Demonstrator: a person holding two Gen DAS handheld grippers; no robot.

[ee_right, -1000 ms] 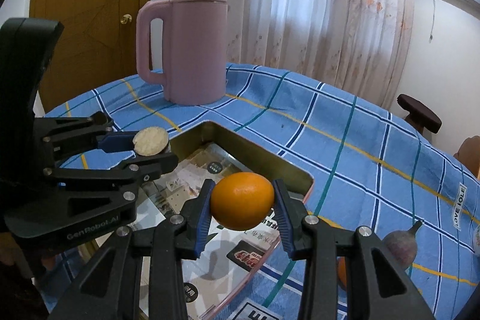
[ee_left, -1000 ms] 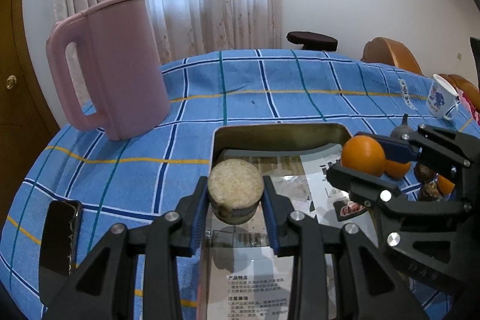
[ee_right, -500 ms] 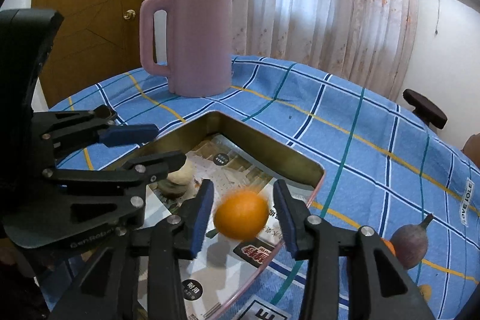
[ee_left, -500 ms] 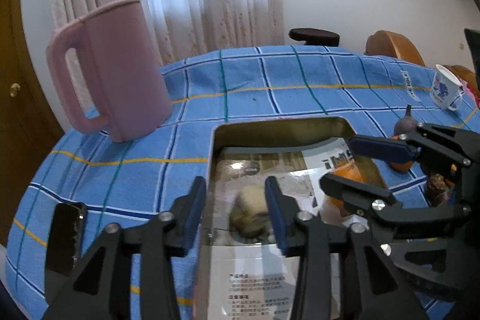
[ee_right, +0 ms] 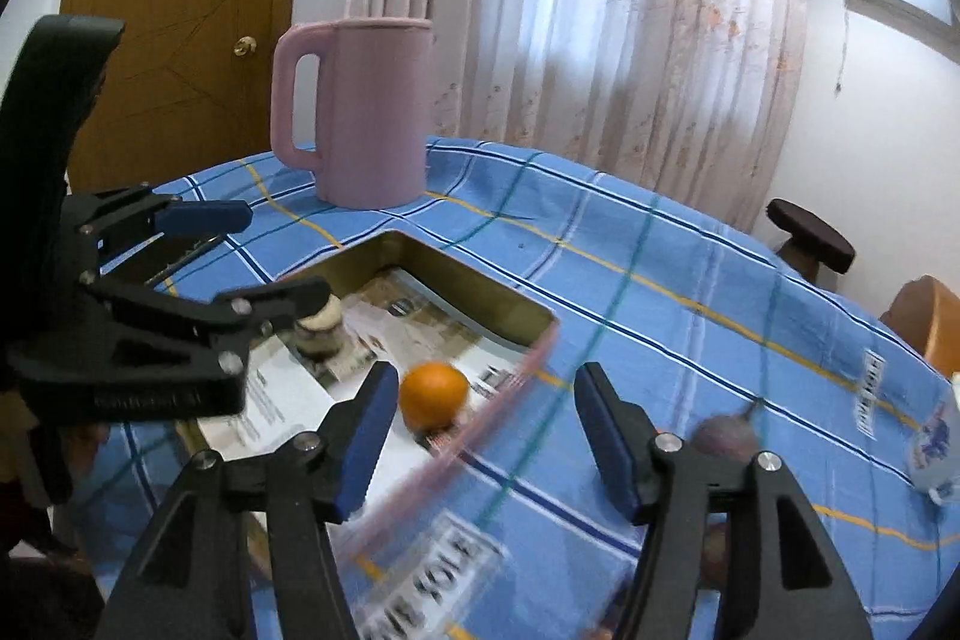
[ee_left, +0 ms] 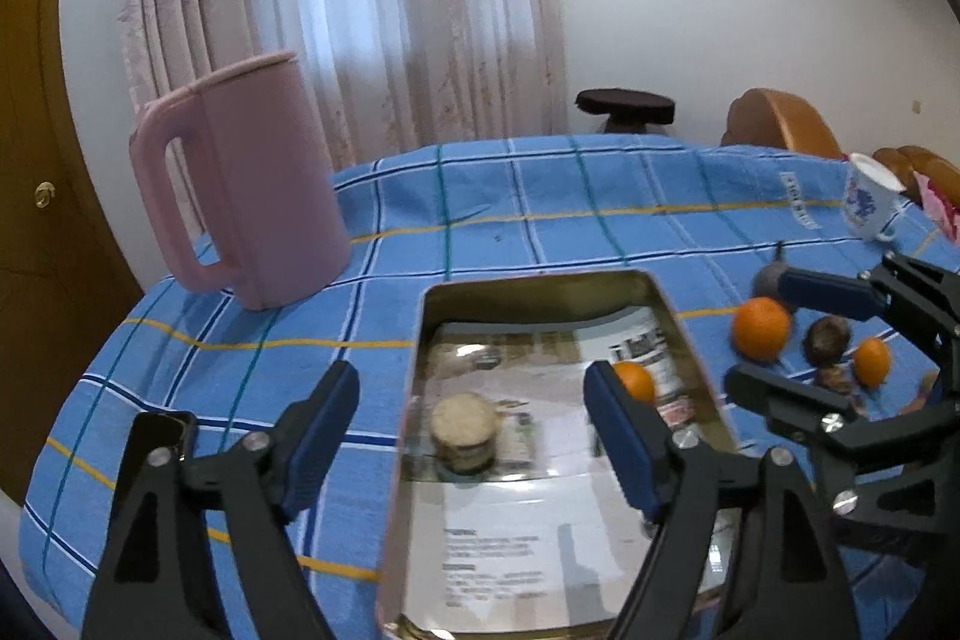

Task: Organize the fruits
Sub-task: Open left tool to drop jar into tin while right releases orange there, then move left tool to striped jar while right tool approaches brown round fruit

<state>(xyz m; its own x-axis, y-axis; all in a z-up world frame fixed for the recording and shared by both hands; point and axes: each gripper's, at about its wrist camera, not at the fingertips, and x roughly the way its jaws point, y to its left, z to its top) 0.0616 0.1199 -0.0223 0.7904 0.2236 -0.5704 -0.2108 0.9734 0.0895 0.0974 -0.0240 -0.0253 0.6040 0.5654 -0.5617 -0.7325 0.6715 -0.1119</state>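
A shallow metal tray [ee_left: 534, 283] lined with printed paper lies on the blue checked tablecloth. In it sit a tan round fruit [ee_left: 464, 430] and an orange [ee_left: 635, 381]. My left gripper [ee_left: 471, 433] is open and empty above the tray's near end. My right gripper [ee_right: 483, 430] is open and empty over the tray's right rim [ee_right: 528, 358]; the orange [ee_right: 433, 394] lies just beyond its left finger. The tan fruit [ee_right: 321, 325] shows behind the left gripper. Outside the tray lie another orange [ee_left: 761, 328], a small orange [ee_left: 871, 361], and dark fruits [ee_left: 827, 337].
A tall pink jug [ee_left: 252, 202] stands at the table's back left. A white mug [ee_left: 867, 199] is at the far right. A dark phone [ee_left: 156, 439] lies left of the tray. A stool [ee_left: 624, 106] and chair stand beyond the table.
Both grippers opened and let go: the tan fruit and the orange dropped into the tray. Both grippers have since drawn back and opened wider.
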